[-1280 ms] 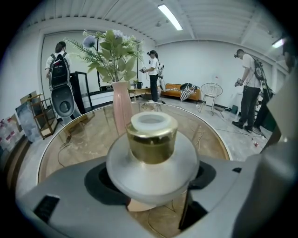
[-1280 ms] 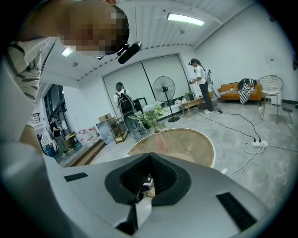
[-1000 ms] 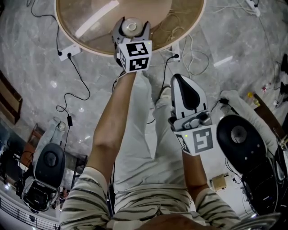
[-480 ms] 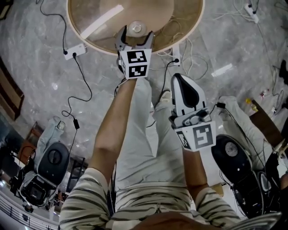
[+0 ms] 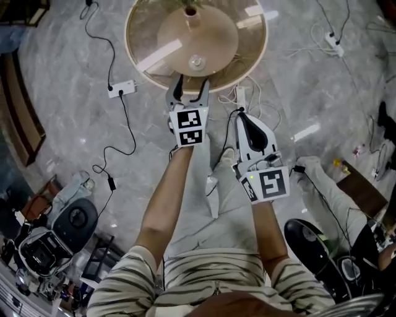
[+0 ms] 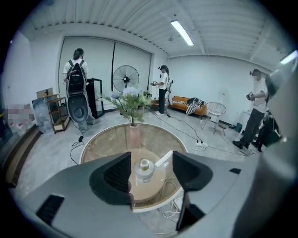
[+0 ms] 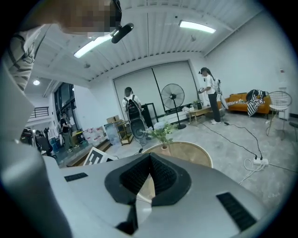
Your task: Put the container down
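Standing upright and untouched, the container [image 5: 197, 60] rests on the round glass table [image 5: 143, 38], between its centre and its near edge, with a vase [image 5: 190, 10] at the far side. The left gripper [image 5: 189, 87] hangs over that near edge, its jaws apart, just closing slightly, with nothing between them. The right gripper [image 5: 243, 114], beside it off the table, is clenched and empty.

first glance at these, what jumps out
The round glass table at the head view's top, with a small container standing on it. Just short of it hangs the left gripper, jaws apart and empty, having just closed slightly; the right gripper beside it is shut.
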Tool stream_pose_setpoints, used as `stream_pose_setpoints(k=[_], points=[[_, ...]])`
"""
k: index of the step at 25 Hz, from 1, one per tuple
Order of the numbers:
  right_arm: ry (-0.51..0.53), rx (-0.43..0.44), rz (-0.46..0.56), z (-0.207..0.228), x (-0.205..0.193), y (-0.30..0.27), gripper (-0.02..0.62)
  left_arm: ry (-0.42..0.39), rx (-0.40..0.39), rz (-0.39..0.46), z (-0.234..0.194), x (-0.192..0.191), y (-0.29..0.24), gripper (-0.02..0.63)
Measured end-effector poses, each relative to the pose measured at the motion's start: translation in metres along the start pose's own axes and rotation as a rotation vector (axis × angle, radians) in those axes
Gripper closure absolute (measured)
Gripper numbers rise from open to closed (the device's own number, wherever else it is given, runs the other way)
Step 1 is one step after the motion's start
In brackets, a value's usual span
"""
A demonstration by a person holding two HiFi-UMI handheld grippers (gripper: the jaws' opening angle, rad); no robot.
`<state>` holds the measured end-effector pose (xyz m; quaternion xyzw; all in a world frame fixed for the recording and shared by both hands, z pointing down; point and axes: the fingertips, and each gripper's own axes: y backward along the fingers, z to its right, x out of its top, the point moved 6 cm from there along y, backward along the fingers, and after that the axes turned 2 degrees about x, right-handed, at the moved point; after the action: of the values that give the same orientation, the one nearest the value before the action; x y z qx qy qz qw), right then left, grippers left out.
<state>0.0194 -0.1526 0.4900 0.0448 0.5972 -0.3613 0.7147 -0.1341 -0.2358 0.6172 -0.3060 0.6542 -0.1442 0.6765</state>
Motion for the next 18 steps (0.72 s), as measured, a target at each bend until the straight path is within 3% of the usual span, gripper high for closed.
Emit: stream_pose_setpoints(k=[5, 13, 18], points=[[0.014, 0.029, 0.003, -0.019, 0.046, 0.027, 0.586, 0.076, 0.015, 0.048, 0.01, 0.058, 0.071, 0.414], [0.038, 0.037, 0.045, -0.039, 0.101, 0.088, 0.587, 0.061, 0.071, 0.172, 0.041, 0.13, 0.176, 0.582], [0.064, 0.043, 0.092, -0.057, 0.134, 0.117, 0.588, 0.06, 0.103, 0.225, 0.055, 0.156, 0.239, 0.607]])
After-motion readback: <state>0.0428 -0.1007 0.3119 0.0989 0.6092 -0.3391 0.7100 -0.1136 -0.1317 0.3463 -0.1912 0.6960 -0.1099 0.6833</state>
